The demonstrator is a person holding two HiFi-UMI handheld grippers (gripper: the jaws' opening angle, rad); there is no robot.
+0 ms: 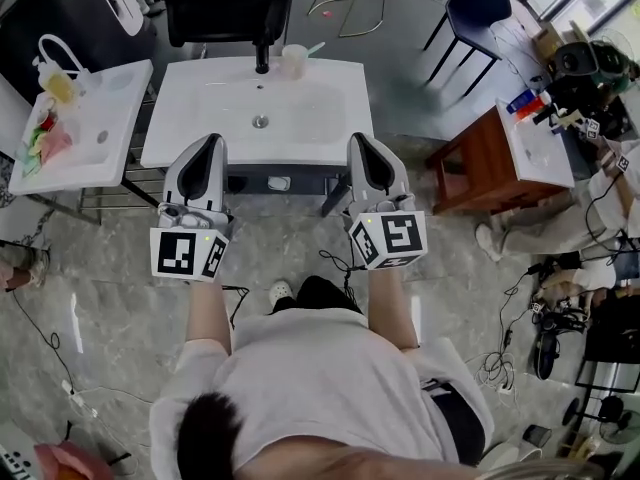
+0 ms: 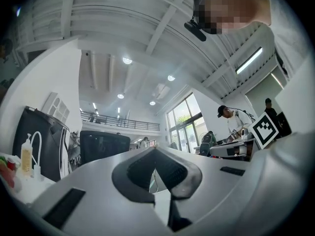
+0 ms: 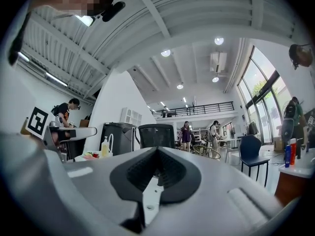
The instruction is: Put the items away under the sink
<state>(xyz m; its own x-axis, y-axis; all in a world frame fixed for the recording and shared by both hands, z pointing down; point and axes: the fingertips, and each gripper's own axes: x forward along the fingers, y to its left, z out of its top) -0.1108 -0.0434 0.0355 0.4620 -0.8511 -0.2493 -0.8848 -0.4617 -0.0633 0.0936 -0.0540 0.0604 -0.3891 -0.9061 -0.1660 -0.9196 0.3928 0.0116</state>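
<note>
A white sink unit [image 1: 300, 133] stands ahead of me, with a black tap [image 1: 262, 63], a drain [image 1: 260, 121] and a pale cup [image 1: 293, 60] on its back rim. A small object [image 1: 279, 182] lies on the dark shelf under the basin. My left gripper [image 1: 213, 140] and right gripper [image 1: 357, 138] hover side by side at the sink's front edge, pointing forward. Both are shut and hold nothing, their tips meeting in the left gripper view [image 2: 154, 150] and the right gripper view [image 3: 157, 149]. A white side table [image 1: 110, 158] to the left carries a yellow pump bottle [image 1: 58, 83] and colourful packets [image 1: 45, 138].
A black office chair [image 1: 225, 8] stands behind the sink. To the right is a brown wooden cabinet [image 1: 480, 163] with bottles [image 1: 528, 103] on its white top, and a blue chair [image 1: 478, 3] farther back. Cables [image 1: 505, 363] trail over the marble floor. People work at the right.
</note>
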